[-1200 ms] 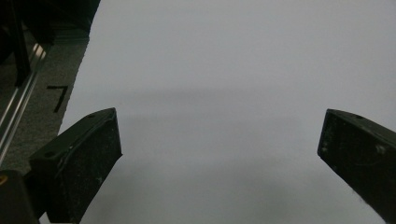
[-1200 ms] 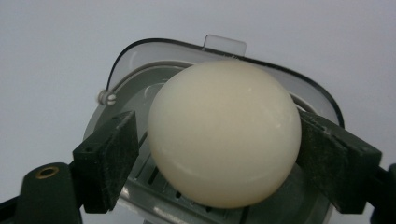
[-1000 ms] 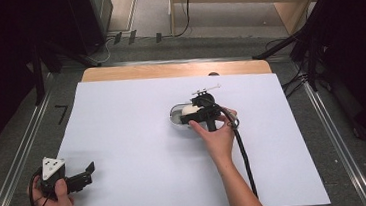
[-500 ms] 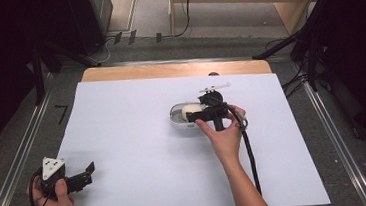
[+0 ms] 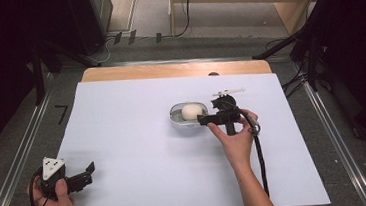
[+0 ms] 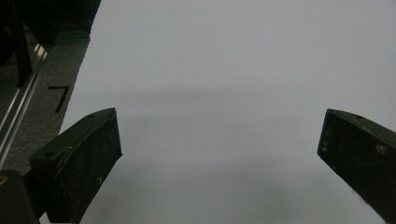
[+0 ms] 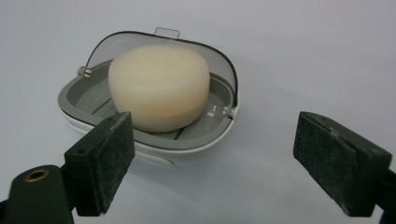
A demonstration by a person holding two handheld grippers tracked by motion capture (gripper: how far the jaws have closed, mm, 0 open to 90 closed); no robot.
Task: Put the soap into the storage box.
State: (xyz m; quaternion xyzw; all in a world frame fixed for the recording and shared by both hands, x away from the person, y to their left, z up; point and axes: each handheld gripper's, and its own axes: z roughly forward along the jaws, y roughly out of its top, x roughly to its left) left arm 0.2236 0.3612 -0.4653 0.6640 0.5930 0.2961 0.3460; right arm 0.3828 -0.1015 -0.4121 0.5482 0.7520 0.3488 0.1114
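A round cream bar of soap [image 5: 191,111] [image 7: 159,86] sits in a grey and white soap box [image 5: 176,119] [image 7: 154,144] whose clear lid [image 7: 219,58] stands open behind it, near the middle of the white table sheet. My right gripper [image 5: 203,120] [image 7: 212,163] is open just to the right of the box, jaws pointing at it with nothing between them. My left gripper [image 5: 87,172] [image 6: 219,158] rests open at the near left corner over bare sheet.
A thin white stick [image 5: 228,92] lies on the sheet behind the right gripper. The white sheet [image 5: 135,152] covers a wooden table [image 5: 168,70]. Metal rails [image 5: 20,162] run along both sides, with dark stands and cables beyond the far edge.
My right gripper has backed off to the right of the soap box, leaving the soap uncovered in it. The left gripper has stayed put.
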